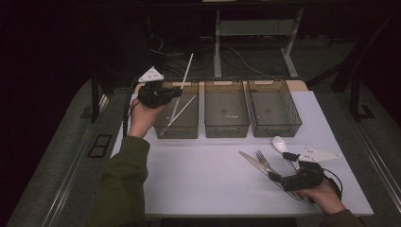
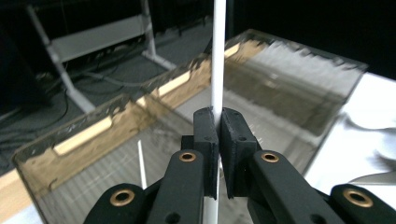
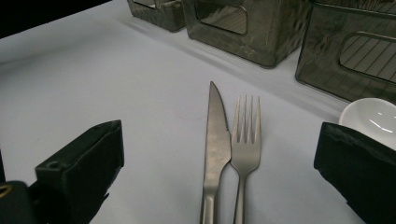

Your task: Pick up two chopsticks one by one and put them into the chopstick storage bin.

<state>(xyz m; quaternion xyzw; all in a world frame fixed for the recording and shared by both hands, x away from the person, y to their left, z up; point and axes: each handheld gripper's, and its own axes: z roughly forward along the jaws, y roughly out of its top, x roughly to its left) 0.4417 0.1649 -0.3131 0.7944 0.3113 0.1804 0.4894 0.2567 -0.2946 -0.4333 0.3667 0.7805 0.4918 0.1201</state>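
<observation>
Above the left bin (image 1: 177, 113), left gripper (image 1: 178, 90) clamps a chopstick (image 1: 186, 75); right gripper (image 1: 283, 166) gapes.

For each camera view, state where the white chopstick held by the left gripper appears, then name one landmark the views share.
High view: white chopstick upper left, slanting up from the left gripper.
Left gripper view: centre, upright, clamped between the jaws.
Right gripper view: not in it.
Shared landmark: left bin.

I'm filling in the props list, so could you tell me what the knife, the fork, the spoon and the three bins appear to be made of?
Knife and fork: brushed metal, probably stainless steel, judging by the dull grey sheen. Spoon: glossy white, ceramic or plastic; the look leaves it open. Bins: smoky translucent plastic, since the ribbed floor shows through the walls.
</observation>
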